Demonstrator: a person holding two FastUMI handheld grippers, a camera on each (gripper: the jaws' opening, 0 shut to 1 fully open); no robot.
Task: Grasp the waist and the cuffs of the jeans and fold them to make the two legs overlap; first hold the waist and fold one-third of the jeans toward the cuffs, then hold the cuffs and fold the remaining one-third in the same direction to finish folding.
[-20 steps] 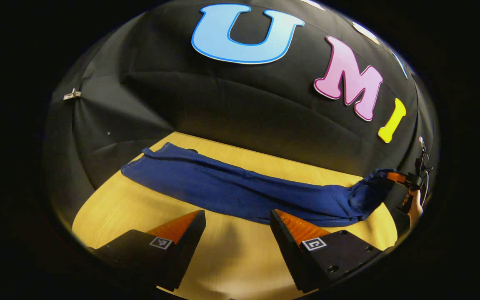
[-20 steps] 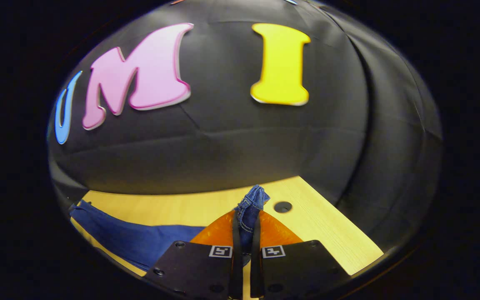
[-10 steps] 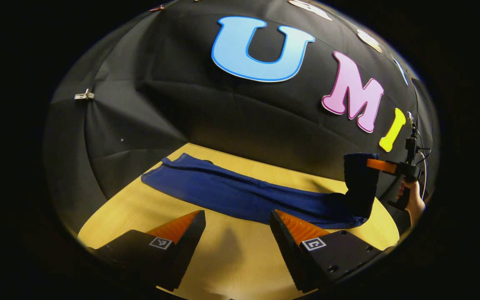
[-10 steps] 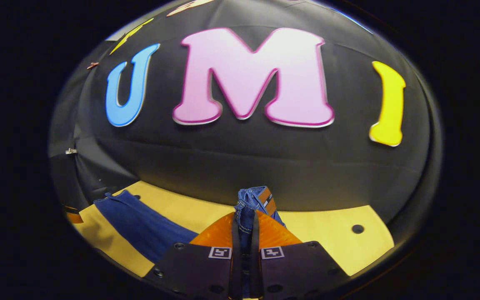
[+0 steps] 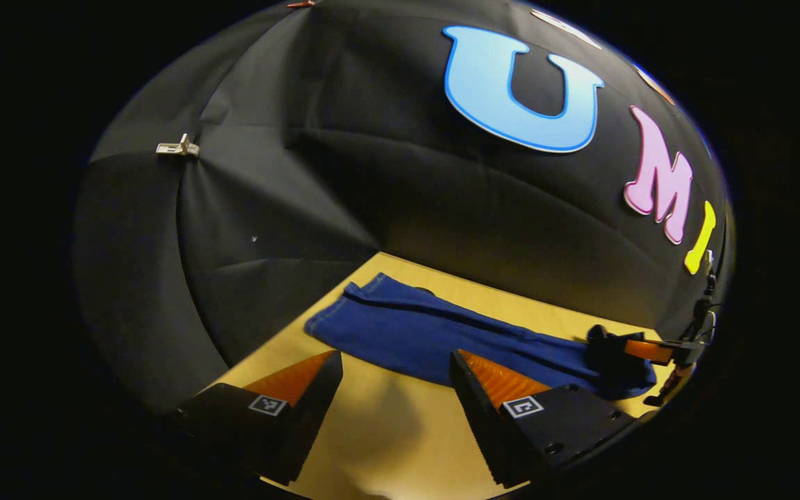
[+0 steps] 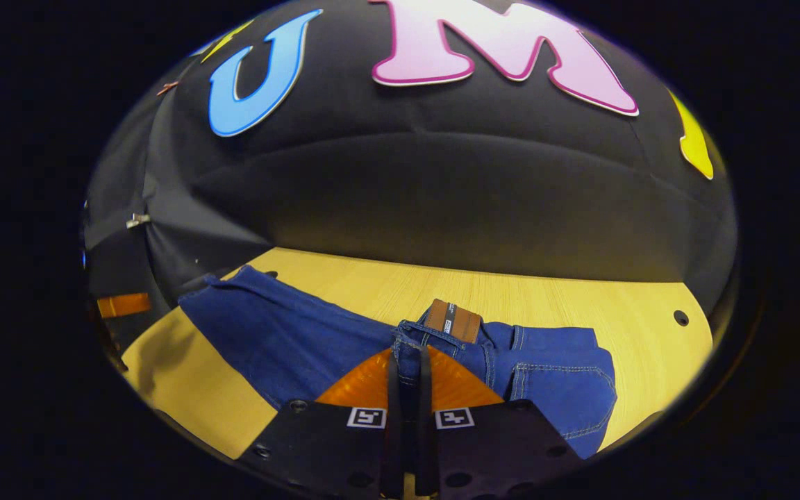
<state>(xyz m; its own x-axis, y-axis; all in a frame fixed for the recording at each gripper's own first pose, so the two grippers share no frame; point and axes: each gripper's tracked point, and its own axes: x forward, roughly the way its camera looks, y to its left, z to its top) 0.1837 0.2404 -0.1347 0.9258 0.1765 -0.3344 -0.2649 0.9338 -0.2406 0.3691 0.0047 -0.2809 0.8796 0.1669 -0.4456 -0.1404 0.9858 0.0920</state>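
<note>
The blue jeans (image 5: 435, 340) lie lengthwise on the wooden table (image 5: 386, 444), legs overlapped. My left gripper (image 5: 393, 357) hovers open just in front of the near edge of the legs, nothing between its fingers. My right gripper (image 6: 407, 353) is shut on the waistband of the jeans (image 6: 289, 333). The waist part, with its brown patch (image 6: 452, 321) and back pocket (image 6: 560, 382), lies folded over the legs. The cuffs (image 6: 209, 292) rest at the far left. In the left gripper view the right gripper (image 5: 639, 349) sits low at the right, on the folded waist end.
The table (image 6: 525, 288) runs up to the black cloth wall behind it. A small round hole (image 6: 680, 317) sits near its right corner. A metal clip (image 5: 178, 148) hangs on the wall. At the far left edge the left gripper (image 6: 122, 304) shows.
My right gripper lifted the waist, carried it over toward the cuffs and lowered it onto the legs. My left gripper stayed open and swung toward the cuff end.
</note>
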